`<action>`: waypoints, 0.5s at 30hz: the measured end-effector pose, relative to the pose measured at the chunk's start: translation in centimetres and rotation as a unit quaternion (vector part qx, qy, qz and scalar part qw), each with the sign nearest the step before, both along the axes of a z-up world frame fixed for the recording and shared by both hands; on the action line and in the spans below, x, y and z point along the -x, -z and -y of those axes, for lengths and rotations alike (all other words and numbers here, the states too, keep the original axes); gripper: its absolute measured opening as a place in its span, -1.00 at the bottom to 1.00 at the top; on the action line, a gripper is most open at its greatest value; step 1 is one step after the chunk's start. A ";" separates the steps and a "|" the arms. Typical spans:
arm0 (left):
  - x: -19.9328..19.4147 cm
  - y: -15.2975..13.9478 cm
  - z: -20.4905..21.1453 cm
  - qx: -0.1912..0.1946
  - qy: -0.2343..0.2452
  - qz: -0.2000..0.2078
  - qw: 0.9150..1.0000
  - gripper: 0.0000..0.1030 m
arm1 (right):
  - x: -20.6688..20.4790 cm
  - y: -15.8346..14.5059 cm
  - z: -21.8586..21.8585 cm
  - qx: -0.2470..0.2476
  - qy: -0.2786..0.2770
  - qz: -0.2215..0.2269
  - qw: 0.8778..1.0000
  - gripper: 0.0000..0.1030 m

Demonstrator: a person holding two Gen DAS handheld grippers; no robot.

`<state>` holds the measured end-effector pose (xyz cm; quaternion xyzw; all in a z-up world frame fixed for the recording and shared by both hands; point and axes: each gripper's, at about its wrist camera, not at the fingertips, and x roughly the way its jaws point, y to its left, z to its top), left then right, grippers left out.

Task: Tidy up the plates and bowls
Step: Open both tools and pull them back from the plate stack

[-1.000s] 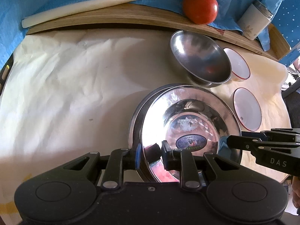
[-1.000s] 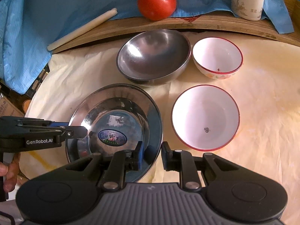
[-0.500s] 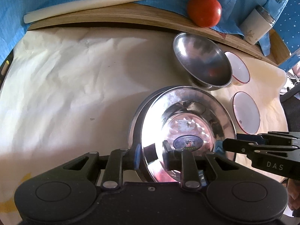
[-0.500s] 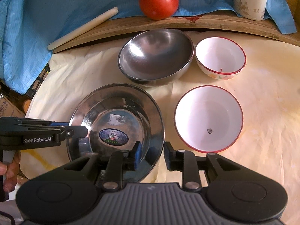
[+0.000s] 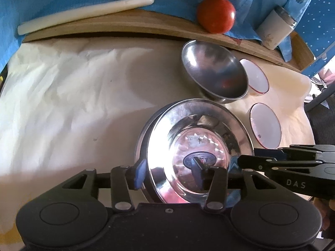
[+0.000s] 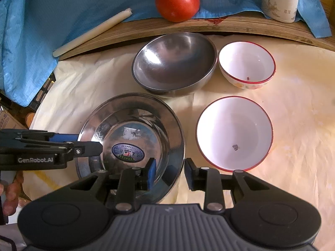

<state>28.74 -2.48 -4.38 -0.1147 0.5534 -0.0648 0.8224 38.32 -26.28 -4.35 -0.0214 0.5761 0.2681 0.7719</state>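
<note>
Both of your grippers have let go since a second ago: your left gripper (image 5: 167, 172) and right gripper (image 6: 170, 172), then pinched on opposite rims of the steel plate (image 6: 134, 129), now stand parted wide around those rims. That plate lies low and centre in both views, and I judge it just set down. Your left view shows a darker rim peeking out on the plate's left, so it probably rests on a second plate; your right view hides that. Your right view shows better what remains: the steel bowl (image 6: 174, 62) just above the plate, the small white bowl (image 6: 247, 62) to the right of the steel bowl, and the large white bowl (image 6: 234, 132) at centre right, all apart, presumably awaiting nesting. On the board along the top sits a tomato (image 6: 177, 1).
</note>
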 end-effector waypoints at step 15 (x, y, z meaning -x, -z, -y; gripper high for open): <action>-0.5 -0.7 -2.3 -0.040 -0.026 0.013 0.999 0.74 | 0.5 -0.7 -0.6 -0.010 0.015 0.016 1.000 0.65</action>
